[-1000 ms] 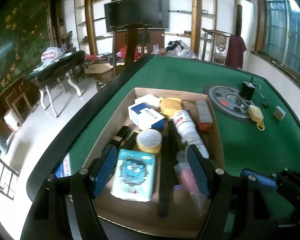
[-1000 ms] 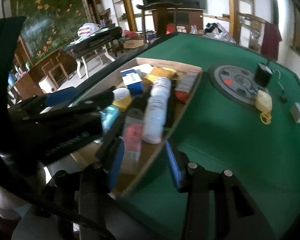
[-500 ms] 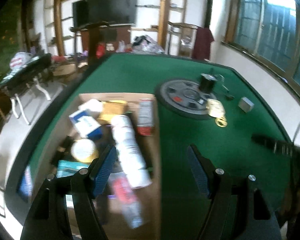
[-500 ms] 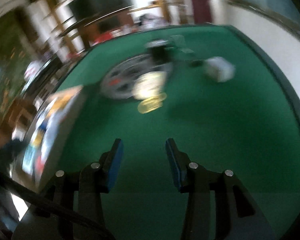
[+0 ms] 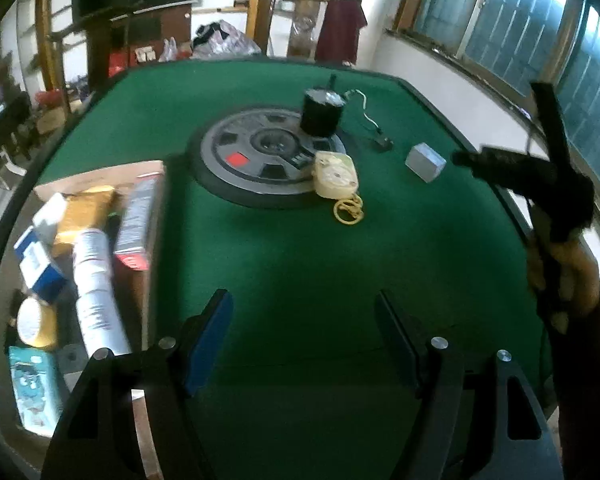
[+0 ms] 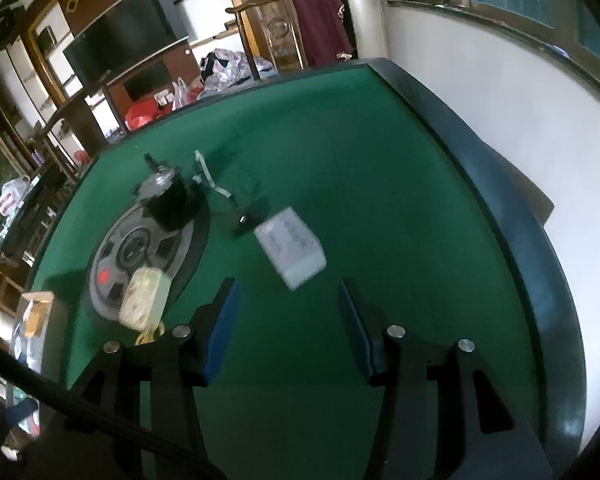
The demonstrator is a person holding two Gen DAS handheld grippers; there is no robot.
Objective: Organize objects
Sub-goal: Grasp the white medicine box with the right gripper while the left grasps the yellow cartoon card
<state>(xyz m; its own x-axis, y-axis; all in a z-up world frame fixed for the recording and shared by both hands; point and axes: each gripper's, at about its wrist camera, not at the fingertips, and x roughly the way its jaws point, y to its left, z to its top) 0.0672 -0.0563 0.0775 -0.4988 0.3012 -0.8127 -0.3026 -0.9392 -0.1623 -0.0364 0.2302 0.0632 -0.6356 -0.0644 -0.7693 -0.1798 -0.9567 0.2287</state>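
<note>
Green felt covers the surface (image 5: 300,264) under both our claws. Our left claw (image 5: 304,340) stands apart with nothing between its blue pads, hanging over bare felt. To its left lies a cardboard box (image 5: 150,280) packed with goods: a white bottle (image 5: 96,292) lying on its side, a red carton (image 5: 138,224), a blue and white box (image 5: 38,268), a roll of yellow tape (image 5: 36,322) and a teal packet (image 5: 32,388). Beyond the claw a grey disc (image 5: 260,160) lies on the felt with a black cylinder (image 5: 320,114) standing at its far edge and a cream case (image 5: 336,174) resting on its near rim. Our right claw (image 6: 288,320) has its jaws opening, empty between them, and a small grey box (image 6: 292,246) lies on the felt just beyond the tips. The picture there is blurred.
</note>
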